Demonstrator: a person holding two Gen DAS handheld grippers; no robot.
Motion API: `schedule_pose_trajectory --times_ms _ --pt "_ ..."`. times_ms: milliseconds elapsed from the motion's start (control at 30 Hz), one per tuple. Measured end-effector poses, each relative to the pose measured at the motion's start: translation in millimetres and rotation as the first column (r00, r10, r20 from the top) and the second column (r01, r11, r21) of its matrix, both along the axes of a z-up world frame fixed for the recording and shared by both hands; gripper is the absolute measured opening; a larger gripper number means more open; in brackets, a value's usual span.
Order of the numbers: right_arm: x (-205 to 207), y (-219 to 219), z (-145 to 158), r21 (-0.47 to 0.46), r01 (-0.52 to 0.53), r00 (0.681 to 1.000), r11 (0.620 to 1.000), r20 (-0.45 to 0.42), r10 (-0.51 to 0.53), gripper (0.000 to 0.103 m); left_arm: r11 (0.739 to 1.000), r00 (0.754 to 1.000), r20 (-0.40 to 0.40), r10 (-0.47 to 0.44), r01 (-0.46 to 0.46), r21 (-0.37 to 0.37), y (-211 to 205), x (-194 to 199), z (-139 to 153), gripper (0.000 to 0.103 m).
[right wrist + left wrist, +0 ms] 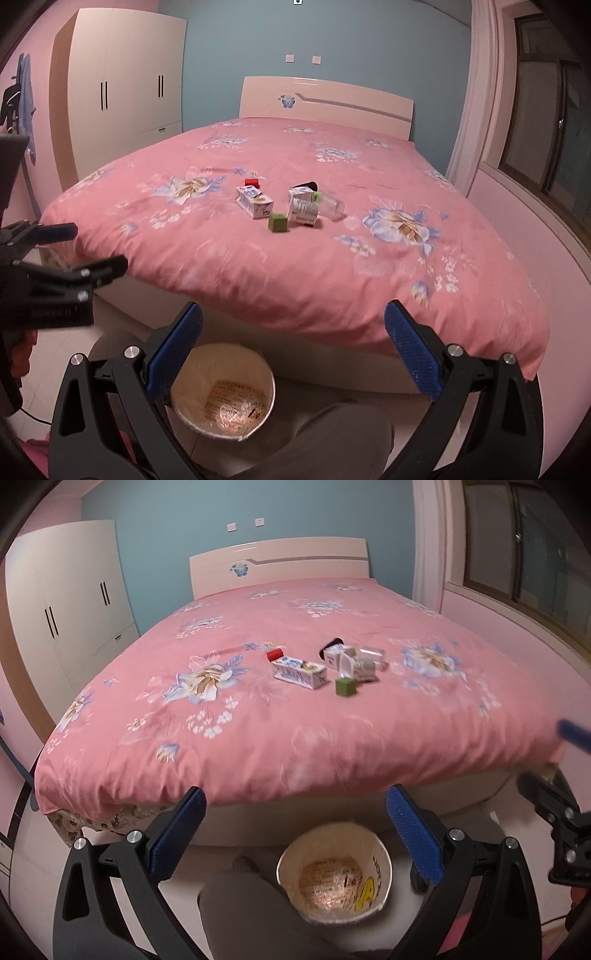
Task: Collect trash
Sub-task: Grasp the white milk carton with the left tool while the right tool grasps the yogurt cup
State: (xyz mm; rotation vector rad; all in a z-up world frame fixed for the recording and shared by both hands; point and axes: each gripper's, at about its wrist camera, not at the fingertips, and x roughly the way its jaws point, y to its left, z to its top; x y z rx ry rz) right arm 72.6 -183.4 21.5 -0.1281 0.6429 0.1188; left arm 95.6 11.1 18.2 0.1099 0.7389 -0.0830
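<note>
Several bits of trash lie in a cluster on the pink floral bedspread (258,746): a white carton (300,672) (255,202), a green cube (346,686) (277,223), a red piece (275,654) (252,182), a second small carton (338,655) (303,206) and a clear plastic bottle (332,207). On the floor at the foot of the bed stands a round bin (334,875) (223,391) with wrappers inside. My left gripper (295,834) is open above the bin, empty. My right gripper (293,350) is open too, empty, short of the bed edge.
A white wardrobe (122,88) stands left of the bed and a window (546,110) is on the right wall. The bed's headboard (325,103) is against the blue wall. A grey trouser leg (251,912) shows beside the bin.
</note>
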Motion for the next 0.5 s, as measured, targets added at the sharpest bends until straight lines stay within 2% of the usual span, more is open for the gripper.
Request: schedule_pose_trajectory --times_ms 100,233,500 --pt "25 -9 5 0.005 -0.001 1.000 1.000 -0.009 0.001 0.096 1.000 1.000 -0.004 0.007 -0.007 -0.007 -1 29 6 0.100" --pt "61 -21 9 0.029 0.007 0.999 1.000 -0.040 -0.006 0.096 0.999 0.999 -0.046 0.011 -0.012 -0.034 0 73 8 0.100" --pt "136 -29 13 0.063 0.007 0.996 0.998 -0.090 -0.001 0.096 0.995 0.992 -0.101 0.082 -0.087 -0.049 1 165 12 0.100"
